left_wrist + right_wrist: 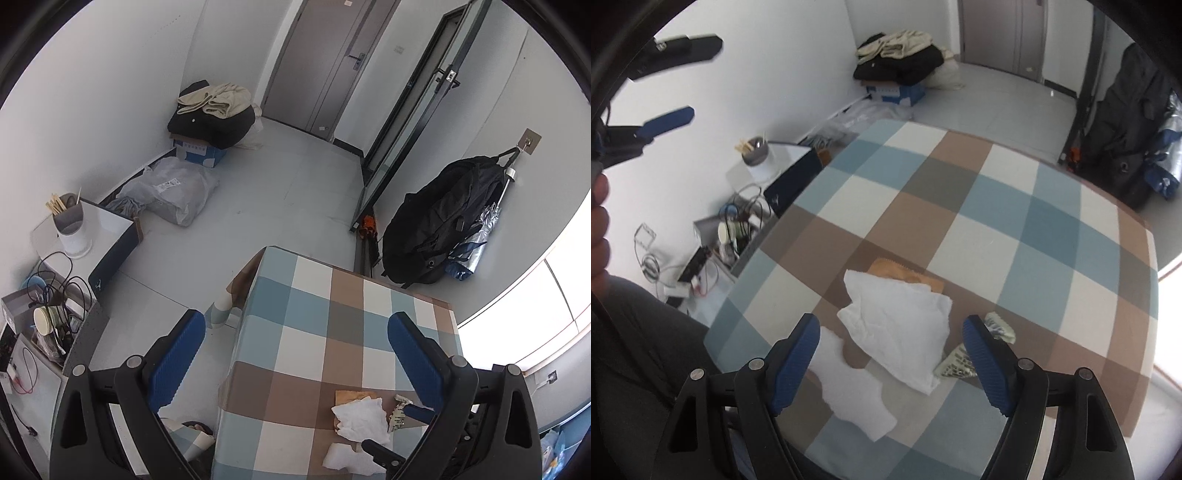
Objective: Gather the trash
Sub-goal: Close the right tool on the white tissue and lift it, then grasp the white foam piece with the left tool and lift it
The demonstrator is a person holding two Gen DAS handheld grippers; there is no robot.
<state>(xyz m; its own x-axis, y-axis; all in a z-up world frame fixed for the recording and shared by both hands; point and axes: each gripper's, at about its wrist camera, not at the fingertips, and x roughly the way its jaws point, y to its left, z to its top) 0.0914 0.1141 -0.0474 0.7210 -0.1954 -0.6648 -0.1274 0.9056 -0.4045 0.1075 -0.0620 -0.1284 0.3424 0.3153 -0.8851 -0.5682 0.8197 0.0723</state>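
Item: trash cluster on checked surface (960,206), near its front edge.

- Large crumpled white tissue (897,325), lying partly over a tan paper scrap (905,273).
- Torn white paper piece (849,391), just beside the tissue, reaching twd the surface edge.
- Crumpled printed wrapper (960,363), touching or nearly touching the tissue's right side; part of it is hiding behind one finger.

Tools:
- Right tongs (890,365): we are holding them open w/ nothing gripped, pointing steeply down; the tissue is sitting btwn the blue pads but they are not pressing on it.
- Left tongs (295,358): open, empty, hovering over the surface further back, well apart from the trash. In the right wrist view they are showing at upper left, w/ a hand (598,229) at the frame edge.

Risks, as we are judging them:
- Tissue is soft and loosely folded, so the pads may be pinching only a top layer and it could be unfolding or slipping out on the lift.
- Closing wide may be catching the wrapper or torn piece by a corner, dropping it off the surface edge onto the floor.
- Pads coming down too low may be snagging the checked cloth and dragging the whole cluster.
- No bin is showing in either view, so where to put the trash is unclear.
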